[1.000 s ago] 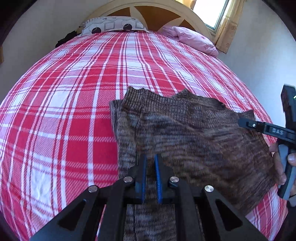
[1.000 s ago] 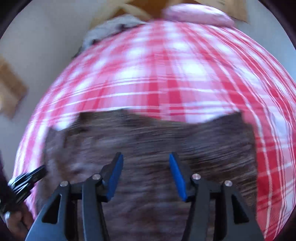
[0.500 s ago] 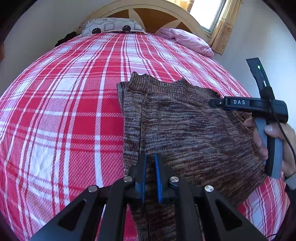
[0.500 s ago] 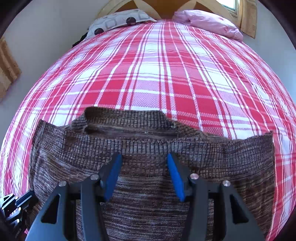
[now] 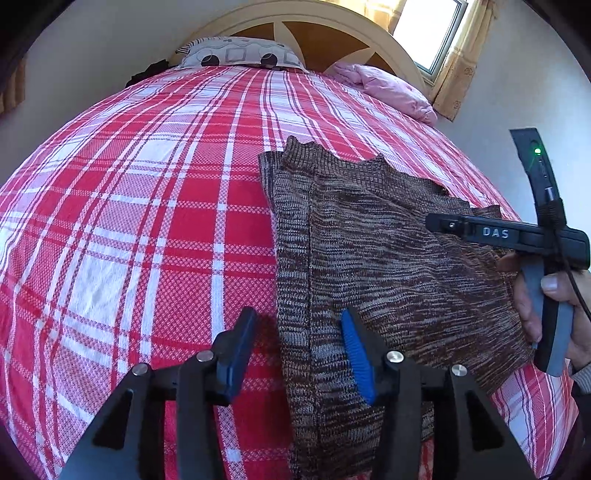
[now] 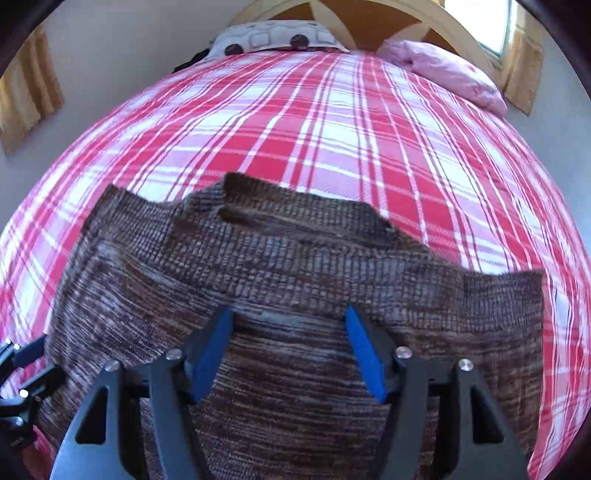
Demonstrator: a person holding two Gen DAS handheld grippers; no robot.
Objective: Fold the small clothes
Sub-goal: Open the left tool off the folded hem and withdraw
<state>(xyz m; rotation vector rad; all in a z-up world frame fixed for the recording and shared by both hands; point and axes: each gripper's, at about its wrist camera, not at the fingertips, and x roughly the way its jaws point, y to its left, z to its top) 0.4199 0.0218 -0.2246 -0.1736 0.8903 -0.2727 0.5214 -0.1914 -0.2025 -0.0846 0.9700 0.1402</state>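
Observation:
A brown knitted sweater (image 5: 369, 258) lies flat on the red and white plaid bedspread (image 5: 147, 203), its left part folded in so a straight edge runs down its left side. My left gripper (image 5: 297, 336) is open and empty, its jaws straddling that left edge near the hem. My right gripper (image 6: 288, 339) is open and empty above the sweater (image 6: 295, 280), just below the neckline. The right gripper's body (image 5: 517, 236) shows at the right of the left wrist view, held in a hand.
A patterned pillow (image 5: 236, 53) and a pink pillow (image 5: 384, 88) lie at the headboard (image 5: 306, 22). A window with curtains (image 5: 454, 55) is at the far right. The bedspread stretches wide left of the sweater.
My left gripper was shut on the sweater's edge and has now opened and let it go. The sweater has shifted farther up the bed. My right gripper stays open over it.

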